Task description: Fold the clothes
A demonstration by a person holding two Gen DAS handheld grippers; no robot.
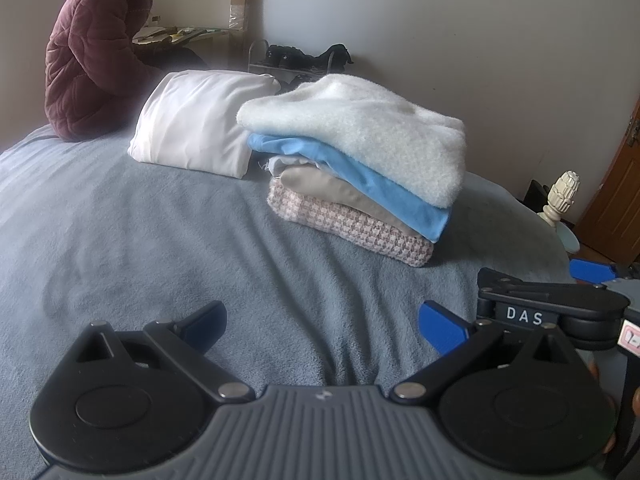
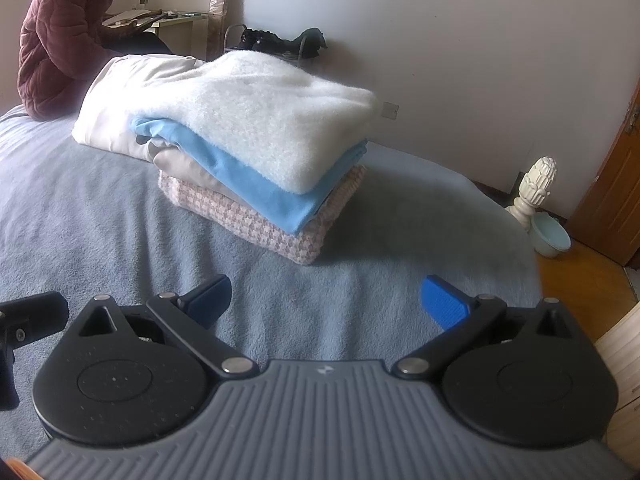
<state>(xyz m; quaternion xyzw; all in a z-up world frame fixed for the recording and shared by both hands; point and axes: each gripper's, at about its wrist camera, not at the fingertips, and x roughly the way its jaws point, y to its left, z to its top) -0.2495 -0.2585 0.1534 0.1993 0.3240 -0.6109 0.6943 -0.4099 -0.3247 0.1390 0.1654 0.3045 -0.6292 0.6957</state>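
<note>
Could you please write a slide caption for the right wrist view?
Open right gripper hovers over a grey blanket, facing a stack of four folded clothes.

we see our left gripper (image 1: 322, 322) as a grey ribbed body with a small pale logo at its top edge, flanked by two round black discs. black link arms run from silver rivets out to the blue ribbed pads (image 1: 443, 330), the left one in shadow. our right gripper (image 2: 326, 300) is built alike: grey ribbed housing, black discs, silver pivots, blue textured pads (image 2: 445, 303). from the left wrist view its black side shows a small plate lettered "das" and a pinkish sticker at the frame's edge.
</note>
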